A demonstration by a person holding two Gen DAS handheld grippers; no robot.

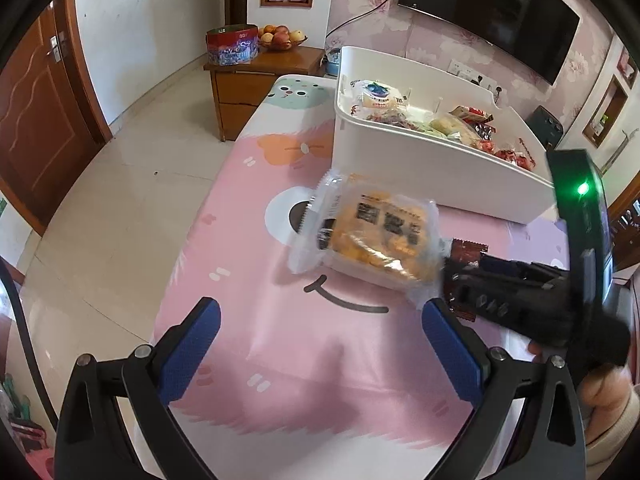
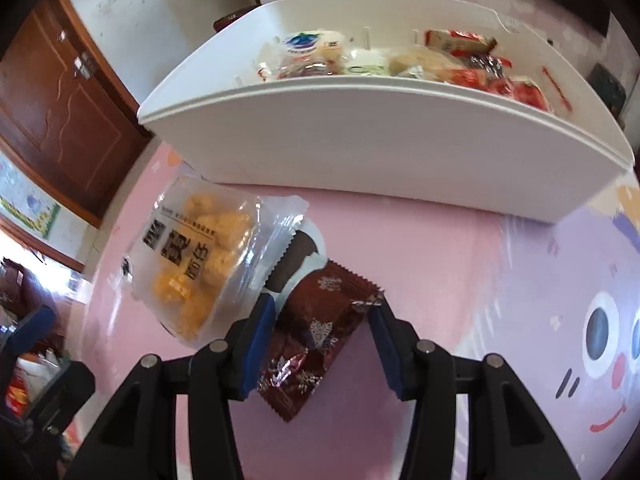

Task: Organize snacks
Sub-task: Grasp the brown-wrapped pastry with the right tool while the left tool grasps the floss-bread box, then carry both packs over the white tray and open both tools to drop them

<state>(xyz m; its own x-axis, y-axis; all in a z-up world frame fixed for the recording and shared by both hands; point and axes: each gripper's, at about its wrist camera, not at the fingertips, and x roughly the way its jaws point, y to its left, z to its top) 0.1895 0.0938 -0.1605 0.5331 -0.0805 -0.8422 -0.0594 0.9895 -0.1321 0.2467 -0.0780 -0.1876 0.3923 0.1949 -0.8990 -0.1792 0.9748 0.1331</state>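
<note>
Two snack packs are near our right gripper (image 2: 322, 320). Its jaws sit apart around a brown wrapper (image 2: 316, 336) with silver snowflakes, and we cannot tell if the blue pads squeeze it. A clear bag of yellow puffs (image 2: 192, 268) leans just to the left of that wrapper, touching the left pad, and looks lifted off the pink mat (image 2: 420, 248). Our left gripper (image 1: 320, 352) is wide open over the mat and holds nothing. Behind the packs stands a white bin (image 1: 420, 160) with more snacks (image 1: 380, 98) inside. Far back we see a wooden cabinet (image 1: 248, 80) with a bowl of fruit (image 1: 280, 38).
</note>
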